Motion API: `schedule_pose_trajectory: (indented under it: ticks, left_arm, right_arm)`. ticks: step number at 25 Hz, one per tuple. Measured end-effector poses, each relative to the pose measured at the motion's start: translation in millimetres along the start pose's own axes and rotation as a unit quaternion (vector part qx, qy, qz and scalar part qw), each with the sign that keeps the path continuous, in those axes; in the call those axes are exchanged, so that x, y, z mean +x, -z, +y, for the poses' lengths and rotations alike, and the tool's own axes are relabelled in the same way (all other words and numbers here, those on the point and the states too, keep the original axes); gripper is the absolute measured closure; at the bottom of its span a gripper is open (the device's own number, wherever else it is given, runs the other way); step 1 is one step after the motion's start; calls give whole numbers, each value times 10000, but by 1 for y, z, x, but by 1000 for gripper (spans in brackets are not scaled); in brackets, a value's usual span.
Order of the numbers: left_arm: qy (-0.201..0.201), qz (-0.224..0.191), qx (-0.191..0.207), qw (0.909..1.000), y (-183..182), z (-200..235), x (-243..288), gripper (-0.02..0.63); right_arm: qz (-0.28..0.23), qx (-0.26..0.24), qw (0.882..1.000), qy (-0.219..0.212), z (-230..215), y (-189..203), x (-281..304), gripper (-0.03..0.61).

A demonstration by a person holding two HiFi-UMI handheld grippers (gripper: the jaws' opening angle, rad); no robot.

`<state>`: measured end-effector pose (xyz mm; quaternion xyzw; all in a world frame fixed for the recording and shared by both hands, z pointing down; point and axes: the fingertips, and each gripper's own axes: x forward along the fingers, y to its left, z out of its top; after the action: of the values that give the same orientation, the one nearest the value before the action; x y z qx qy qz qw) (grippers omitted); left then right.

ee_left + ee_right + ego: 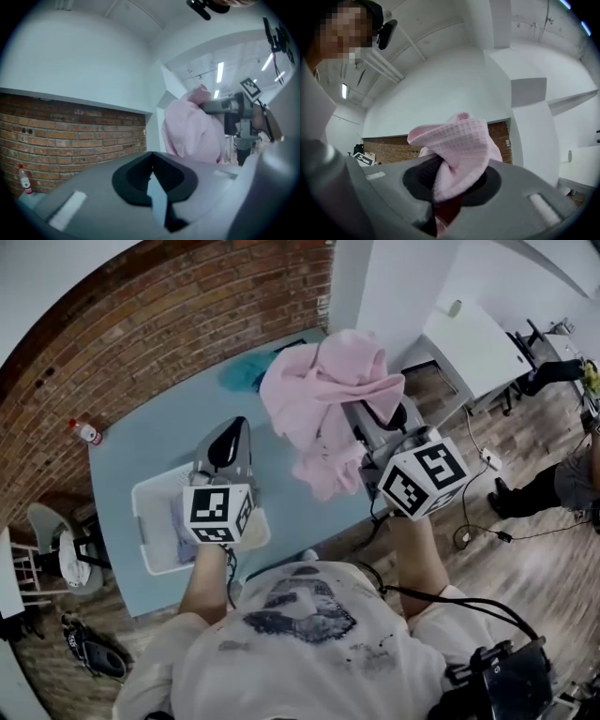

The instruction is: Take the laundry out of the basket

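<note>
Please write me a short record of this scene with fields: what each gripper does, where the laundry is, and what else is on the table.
left gripper: above the white basket, jaws together, nothing between them
right gripper: shut on the pink waffle cloth, which is raised above the table
basket: on the light blue table, near the person; a pale purple cloth lies inside
teal cloth: on the table's far side
bottle: red-capped, at the table's far left corner
</note>
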<state>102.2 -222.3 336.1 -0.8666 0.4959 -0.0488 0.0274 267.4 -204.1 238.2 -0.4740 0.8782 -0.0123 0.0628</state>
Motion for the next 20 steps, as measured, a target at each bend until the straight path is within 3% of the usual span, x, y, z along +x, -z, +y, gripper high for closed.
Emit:
schedule_pose_trajectory:
  ticks: [7,20]
  left_arm:
    - [239,234,-1,9994,15,-50,32,623]
    - [181,758,38,9970,77,-62,38,623]
  right_arm:
    - [365,-111,9988,318,-47,34,-31,494]
    - [1398,244,9893,347,-67,156,-28,494]
